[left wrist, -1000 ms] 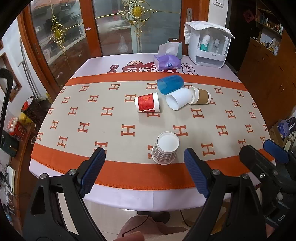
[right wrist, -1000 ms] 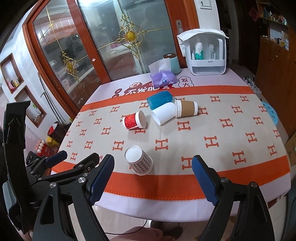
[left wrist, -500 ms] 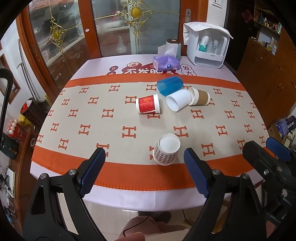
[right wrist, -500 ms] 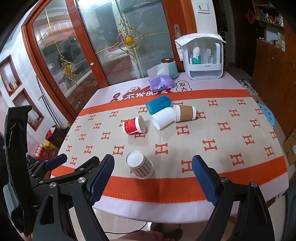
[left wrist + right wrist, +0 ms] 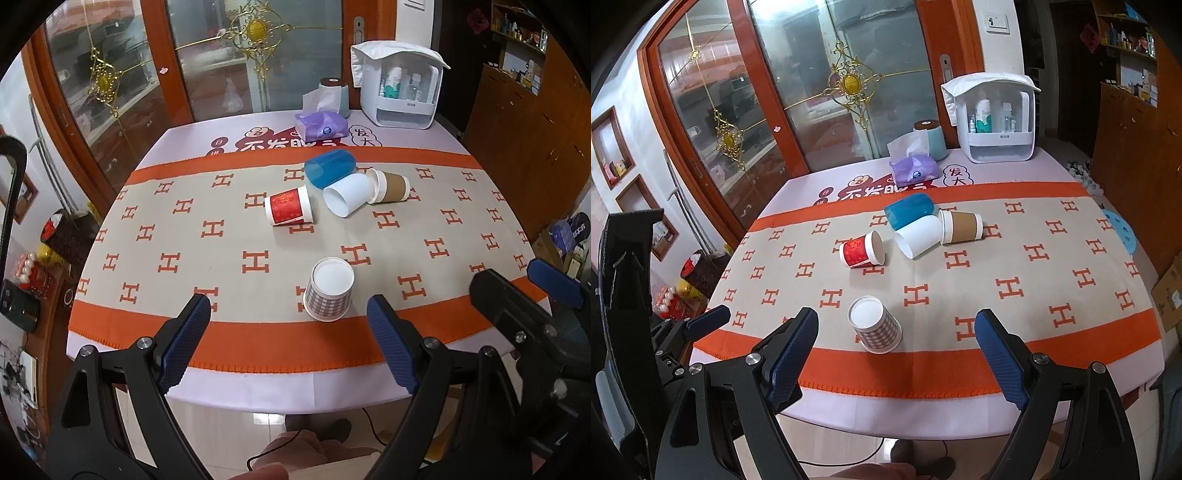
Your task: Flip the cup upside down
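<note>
Standing checked cup [image 5: 328,290] beyond open left claw [image 5: 288,345]

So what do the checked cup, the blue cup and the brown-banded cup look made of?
Checked cup: likely paper, matte, printed gingham, rolled rim against the cloth. Blue cup: probably plastic, translucent with a soft sheen. Brown-banded cup: paper, with what looks like a matte kraft sleeve.

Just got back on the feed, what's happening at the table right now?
Nobody is holding anything. The left gripper and right gripper both hang open near the front edge of the table. The checked cup stands there upside down, base up. Further back, the red cup, white cup, brown cup and blue cup lie on their sides.
</note>
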### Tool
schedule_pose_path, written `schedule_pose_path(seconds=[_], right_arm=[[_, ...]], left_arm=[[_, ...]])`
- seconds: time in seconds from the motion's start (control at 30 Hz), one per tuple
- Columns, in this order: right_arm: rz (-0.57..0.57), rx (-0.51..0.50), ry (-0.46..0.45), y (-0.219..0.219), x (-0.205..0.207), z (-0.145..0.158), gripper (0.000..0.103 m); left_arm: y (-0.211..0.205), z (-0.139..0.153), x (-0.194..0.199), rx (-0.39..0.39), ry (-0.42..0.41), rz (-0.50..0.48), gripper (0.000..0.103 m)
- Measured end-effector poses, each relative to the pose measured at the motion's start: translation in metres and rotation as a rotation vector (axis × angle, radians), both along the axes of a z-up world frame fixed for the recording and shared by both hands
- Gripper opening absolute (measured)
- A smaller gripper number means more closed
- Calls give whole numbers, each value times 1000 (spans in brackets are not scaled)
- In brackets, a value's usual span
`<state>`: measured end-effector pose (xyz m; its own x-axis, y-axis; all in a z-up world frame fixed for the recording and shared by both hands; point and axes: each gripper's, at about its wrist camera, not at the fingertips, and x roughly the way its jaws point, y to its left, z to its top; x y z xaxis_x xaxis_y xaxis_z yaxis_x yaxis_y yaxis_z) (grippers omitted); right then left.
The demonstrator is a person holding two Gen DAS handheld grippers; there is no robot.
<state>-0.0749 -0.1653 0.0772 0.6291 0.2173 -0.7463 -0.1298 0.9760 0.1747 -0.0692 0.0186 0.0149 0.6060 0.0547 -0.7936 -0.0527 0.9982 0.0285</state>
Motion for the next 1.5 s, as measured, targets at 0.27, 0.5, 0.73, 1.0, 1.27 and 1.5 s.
schedule_pose_path(seconds=[0.27, 0.5, 0.73, 1.0, 1.27, 1.5], right_arm=[[-23, 14, 2, -8, -6, 2, 88], [-23, 15, -2, -10, -7, 2, 88], [-26, 18, 4, -11, -9, 3, 88], [-30, 20, 9, -11, -7, 2, 88], [-35, 16, 28, -5, 3, -6, 88], [-48, 15, 64, 4, 21, -18, 88]], left_arm=[[3, 1, -4, -10, 3, 9, 85], [5, 2, -4, -13, 1, 13, 85], [8, 0, -4, -20, 10, 22, 85], [11, -2, 2, -25, 16, 27, 85], [16, -7, 13, -36, 31, 31, 85], [22, -12, 26, -40, 47, 27, 85]])
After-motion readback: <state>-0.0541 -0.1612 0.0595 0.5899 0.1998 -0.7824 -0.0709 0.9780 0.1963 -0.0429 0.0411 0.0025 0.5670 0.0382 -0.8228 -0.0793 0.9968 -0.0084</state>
